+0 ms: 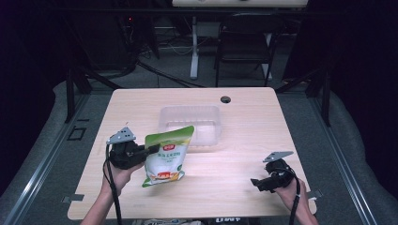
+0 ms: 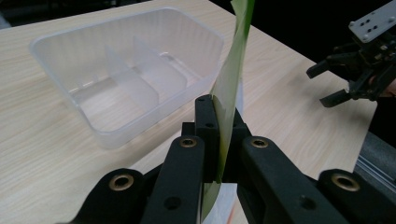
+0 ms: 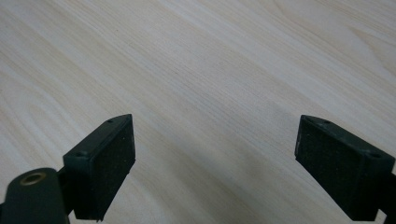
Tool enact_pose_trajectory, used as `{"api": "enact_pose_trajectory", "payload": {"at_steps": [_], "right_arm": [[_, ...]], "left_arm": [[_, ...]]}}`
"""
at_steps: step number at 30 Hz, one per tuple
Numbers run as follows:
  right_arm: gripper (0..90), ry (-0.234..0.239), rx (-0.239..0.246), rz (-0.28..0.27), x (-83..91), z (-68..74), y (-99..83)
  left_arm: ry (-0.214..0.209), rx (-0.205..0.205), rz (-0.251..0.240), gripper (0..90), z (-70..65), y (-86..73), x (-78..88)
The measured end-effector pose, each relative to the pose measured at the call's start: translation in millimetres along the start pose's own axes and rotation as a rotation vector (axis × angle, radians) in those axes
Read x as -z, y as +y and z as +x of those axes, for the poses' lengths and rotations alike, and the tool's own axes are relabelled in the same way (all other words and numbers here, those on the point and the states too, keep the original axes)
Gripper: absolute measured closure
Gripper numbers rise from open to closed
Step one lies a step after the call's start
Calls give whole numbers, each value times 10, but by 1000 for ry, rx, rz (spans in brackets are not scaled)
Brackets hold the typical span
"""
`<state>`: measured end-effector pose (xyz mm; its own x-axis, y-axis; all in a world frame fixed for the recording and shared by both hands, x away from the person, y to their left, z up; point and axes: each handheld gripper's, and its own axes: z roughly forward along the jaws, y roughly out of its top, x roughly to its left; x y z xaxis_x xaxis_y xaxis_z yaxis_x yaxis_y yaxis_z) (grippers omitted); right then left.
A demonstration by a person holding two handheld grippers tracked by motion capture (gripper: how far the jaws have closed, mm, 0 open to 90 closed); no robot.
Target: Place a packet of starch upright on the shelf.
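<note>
A green and white snack bag stands tilted above the table, just in front of a clear plastic container. My left gripper is shut on the bag's left edge. In the left gripper view the jaws pinch the bag's thin green edge, and the clear container, split by dividers into empty compartments, lies beyond. My right gripper rests open near the table's front right, apart from the bag. In the right gripper view its jaws stand wide over bare wood.
The light wooden table has a dark round cable hole near its far edge. A black chair and a desk leg stand behind the table. The right gripper appears far off in the left gripper view.
</note>
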<state>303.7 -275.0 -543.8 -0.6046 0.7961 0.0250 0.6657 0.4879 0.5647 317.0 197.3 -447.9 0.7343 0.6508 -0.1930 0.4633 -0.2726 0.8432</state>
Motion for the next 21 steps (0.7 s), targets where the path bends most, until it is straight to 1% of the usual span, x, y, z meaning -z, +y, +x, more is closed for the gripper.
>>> {"api": "enact_pose_trajectory", "payload": {"at_steps": [4,10,14,18,21], "right_arm": [[117,4,-7,-4,-1,2,0],[117,0,-9,-5,1,0,-2],[117,4,-11,-8,0,0,-3],[117,0,-9,-7,1,-1,-3],[117,-1,-8,-6,1,1,-2]], "left_arm": [[-1,-15,8,895,-26,52,9],[12,-17,9,895,-14,137,36],[8,-9,-9,895,8,179,69],[-6,12,-26,895,50,255,114],[-1,12,-33,894,57,289,128]]}}
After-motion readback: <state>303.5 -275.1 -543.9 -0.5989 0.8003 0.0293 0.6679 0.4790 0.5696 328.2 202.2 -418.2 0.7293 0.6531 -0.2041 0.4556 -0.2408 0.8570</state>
